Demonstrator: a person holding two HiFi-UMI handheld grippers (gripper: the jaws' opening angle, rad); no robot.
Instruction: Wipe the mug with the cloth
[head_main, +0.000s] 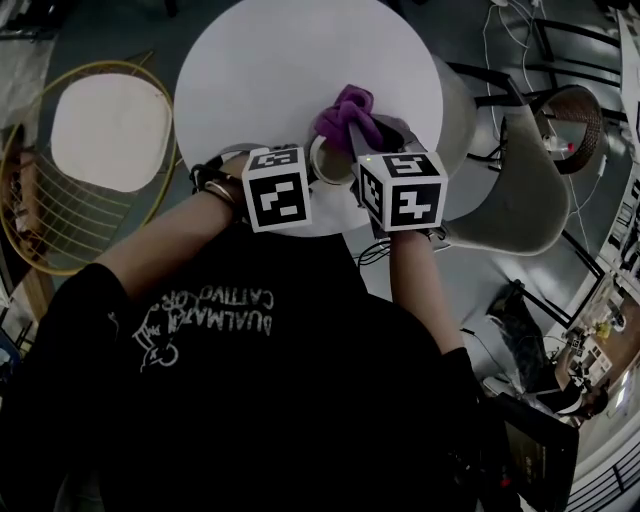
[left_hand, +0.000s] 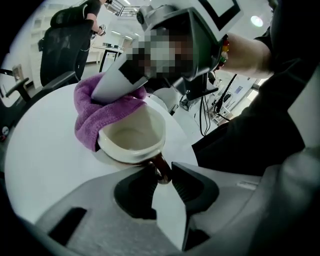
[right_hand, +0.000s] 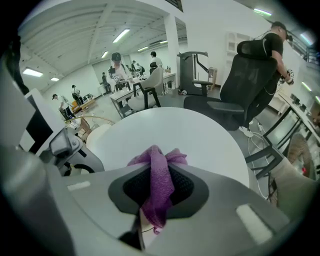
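Head cam steep down; gripper cams low, close; all share cloth (head_main: 345, 112), table (head_main: 260, 70).

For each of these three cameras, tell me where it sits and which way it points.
Head view: on the person's head, facing steeply down at the white table; forearms, black shirt show.
Left gripper view: on the left gripper, looking along its jaws, shut on the mug handle.
Right gripper view: on the right gripper, jaws clamping the cloth, facing across the table.
Shared: both gripper views show cloth and table.

Black T-shirt (head_main: 330, 400) with white print (head_main: 205, 318)
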